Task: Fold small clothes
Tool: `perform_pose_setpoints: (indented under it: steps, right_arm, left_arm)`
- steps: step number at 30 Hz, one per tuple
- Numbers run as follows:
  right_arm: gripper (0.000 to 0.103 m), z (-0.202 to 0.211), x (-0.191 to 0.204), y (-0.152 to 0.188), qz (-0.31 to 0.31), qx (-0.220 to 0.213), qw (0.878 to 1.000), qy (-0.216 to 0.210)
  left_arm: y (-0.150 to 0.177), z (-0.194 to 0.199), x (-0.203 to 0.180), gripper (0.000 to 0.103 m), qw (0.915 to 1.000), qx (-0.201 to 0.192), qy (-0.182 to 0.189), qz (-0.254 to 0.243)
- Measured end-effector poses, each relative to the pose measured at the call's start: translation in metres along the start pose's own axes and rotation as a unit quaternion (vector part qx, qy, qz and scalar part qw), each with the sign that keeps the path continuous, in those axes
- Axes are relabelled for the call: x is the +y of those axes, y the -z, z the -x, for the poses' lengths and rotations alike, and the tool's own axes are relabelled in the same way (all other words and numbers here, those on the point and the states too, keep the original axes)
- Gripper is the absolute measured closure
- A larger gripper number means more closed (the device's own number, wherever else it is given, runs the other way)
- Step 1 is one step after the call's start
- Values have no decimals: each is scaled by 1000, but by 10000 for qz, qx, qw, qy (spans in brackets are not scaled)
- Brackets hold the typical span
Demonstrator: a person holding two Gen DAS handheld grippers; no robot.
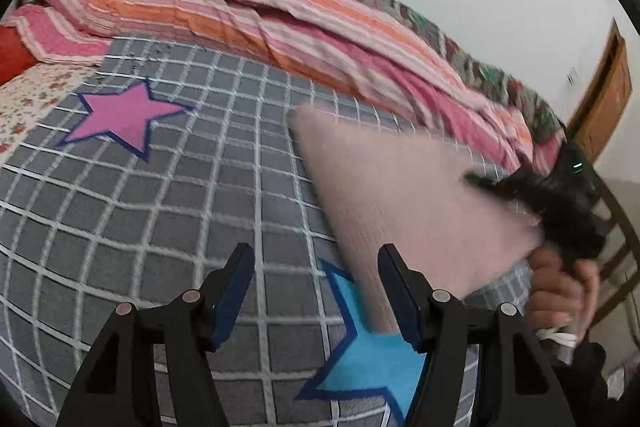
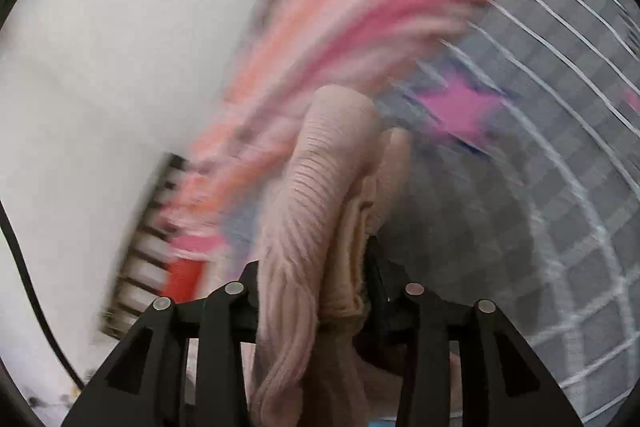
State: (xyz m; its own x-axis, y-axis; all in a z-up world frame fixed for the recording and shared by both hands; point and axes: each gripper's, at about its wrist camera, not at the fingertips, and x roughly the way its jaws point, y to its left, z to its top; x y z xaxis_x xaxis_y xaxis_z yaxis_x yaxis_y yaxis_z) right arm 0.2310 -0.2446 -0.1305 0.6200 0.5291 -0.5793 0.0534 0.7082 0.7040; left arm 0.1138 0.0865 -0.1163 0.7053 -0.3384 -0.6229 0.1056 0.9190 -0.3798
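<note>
Left wrist view only: the left gripper (image 1: 316, 291), jaws standing well apart w/ nothing between the pads, just grey bedspread w/ white grid lines (image 1: 168, 219) behind them. It also shows the right gripper (image 1: 516, 193) from outside, at approx 3 o'clock, blurred, gripped from below by a hand (image 1: 560, 291). The pale pink ribbed knit garment (image 1: 404, 195) spreads from that gripper as a flat triangle, its far tip toward 12 o'clock, lower edge running down behind the left gripper's right finger. Whether it touches that finger can't be told. A magenta star patch w/ navy edge (image 1: 124, 113) sits at 10 o'clock, a blue star patch w/ navy edge (image 1: 372, 359) at 6 o'clock, a pink and orange striped quilt (image 1: 248, 11) heaped along the far side.

Right wrist view only: the grip itself. Right gripper's jaws part closed, pinched on a bunched fold of the garment, which rises between the fingers as a thick ribbed roll toward 12 o'clock, a beige inner layer beside it. Background heavily blurred.
</note>
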Motion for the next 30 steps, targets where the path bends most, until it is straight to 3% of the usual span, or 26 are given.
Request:
perform_pose_setpoints:
  steps: [2,3,7,12,14,16,17,18,22,25,27,30]
  right_arm:
    - [67,4,-27,6,1,38,9998,202]
    - [65,11,-34,8,74,29,9999,101]
    - [63,36,-31,20,680,-56,9975,193]
    - [63,61,-20,41,1362,-121,9905,170]
    - [63,62,-19,45,1474,-162,9888,156]
    - [63,55,-15,48,1487,-170,9886,150]
    - [73,49,-14,47,1497,-157,9885,166]
    - [98,44,-14,47,1529,-135,9880,165]
    - [98,46,-14,53,1514,-268,9881,19]
    - [97,35,-14,63,1773,-68,9833,411]
    - [90,39,-13,63,1900,-116,9803,521]
    - [77,56,1,51,2012,-535,9768,491]
  left_arm:
    - [9,-8,-8,41,9997,142,12,-183]
    - [14,-12,-13,41,9993,219,53,-293]
    - [34,-20,-39,42,9960,409,182,-776]
    - [44,-36,-63,45,9919,453,-193,-1172]
    - [42,-40,-72,57,9915,406,-169,-1228]
    - [37,-41,-74,90,9914,404,-169,-1231]
    - [33,-41,-73,90,9913,321,-292,-1244]
    - [28,-36,-69,90,9922,153,-339,-1192]
    - [21,-33,-45,91,9969,209,-92,-752]
    - [33,-38,-44,86,9954,294,-121,-904]
    - [38,-32,-42,84,9962,263,-30,-824]
    - [40,-21,-38,72,9965,193,-30,-817]
